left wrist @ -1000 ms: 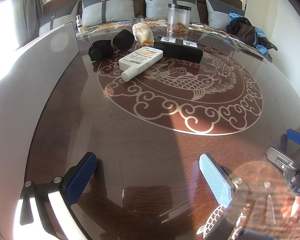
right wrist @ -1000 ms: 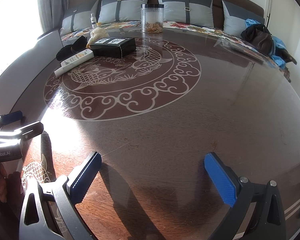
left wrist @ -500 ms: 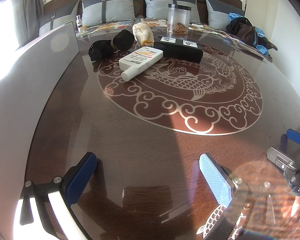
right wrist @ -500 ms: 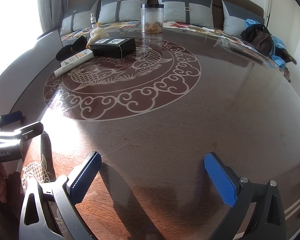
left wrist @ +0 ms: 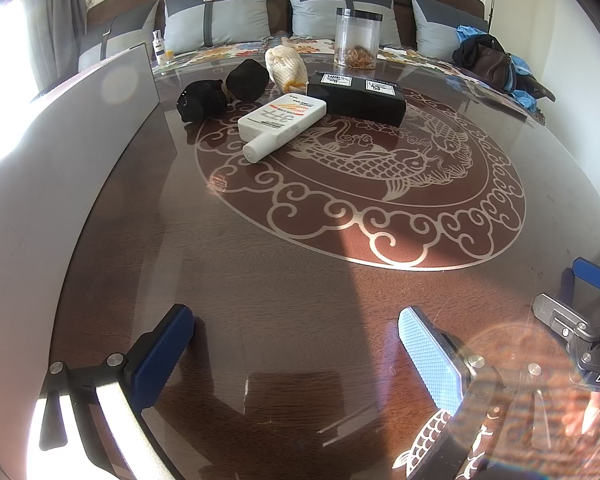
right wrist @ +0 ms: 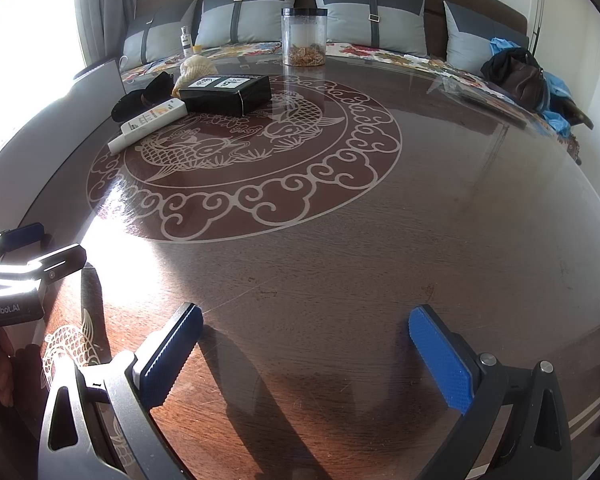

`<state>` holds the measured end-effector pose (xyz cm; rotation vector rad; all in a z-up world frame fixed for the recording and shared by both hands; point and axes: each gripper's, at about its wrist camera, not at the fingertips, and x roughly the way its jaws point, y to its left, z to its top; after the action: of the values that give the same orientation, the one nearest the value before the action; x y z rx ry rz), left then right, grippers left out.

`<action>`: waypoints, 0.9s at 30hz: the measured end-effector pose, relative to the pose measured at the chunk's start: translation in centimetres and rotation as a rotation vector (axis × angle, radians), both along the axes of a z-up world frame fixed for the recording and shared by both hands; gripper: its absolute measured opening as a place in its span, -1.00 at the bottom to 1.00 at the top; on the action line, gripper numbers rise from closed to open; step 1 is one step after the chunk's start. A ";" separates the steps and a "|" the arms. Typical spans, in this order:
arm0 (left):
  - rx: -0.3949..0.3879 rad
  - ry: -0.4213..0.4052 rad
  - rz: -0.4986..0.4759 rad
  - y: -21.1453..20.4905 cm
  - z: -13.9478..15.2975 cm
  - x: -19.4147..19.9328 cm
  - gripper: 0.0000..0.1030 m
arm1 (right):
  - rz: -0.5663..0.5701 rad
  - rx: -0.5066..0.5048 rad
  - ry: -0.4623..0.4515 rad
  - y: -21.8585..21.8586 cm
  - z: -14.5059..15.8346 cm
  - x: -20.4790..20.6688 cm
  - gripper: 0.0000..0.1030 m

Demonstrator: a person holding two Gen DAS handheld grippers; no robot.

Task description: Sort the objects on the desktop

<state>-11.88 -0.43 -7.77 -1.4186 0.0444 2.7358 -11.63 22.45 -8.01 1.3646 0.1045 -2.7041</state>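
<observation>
Hovering low over the near edge of the desk, the left gripper has its two blue pads spread wide apart, with nothing between them. The right gripper hangs the same way over the near edge, its two blue pads also wide apart and empty. Each gripper shows at the side of the other's view, so they are beside each other, not touching.

All things to sort lie together toward the far left part of the desk, around the rim of the round fish pattern. I count one white tube, lying flat with its cap pointing to the near side. One black box with two white labels on top lies just behind it, touching or almost touching the tube. Two black soft things sit side by side to the left of the box; what they are I cannot tell. One pale netted bundle stands behind them, beside the box. One clear jar with a black lid and some brown content at its bottom stands alone at the far edge. One small bottle stands near the far left corner.

One grey panel stands upright along the left edge of the desk. Behind the desk, four grey cushions lean on a sofa, and one dark bag lies at its right end.
</observation>
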 end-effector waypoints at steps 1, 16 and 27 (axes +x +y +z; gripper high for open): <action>0.000 0.000 0.000 0.0 0.0 0.0 1.00 | 0.000 0.000 0.000 0.0 0.0 0.0 1.00; 0.000 0.000 0.000 0.0 0.0 0.0 1.00 | 0.000 0.001 0.000 0.0 0.0 0.0 1.00; -0.012 -0.076 -0.143 -0.9 0.2 -4.8 1.00 | -0.004 0.002 -0.001 0.1 -0.1 -0.2 1.00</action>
<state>-16.70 -1.31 -7.58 -1.4609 0.1521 2.5696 -11.85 22.54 -8.07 1.3686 0.1041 -2.7072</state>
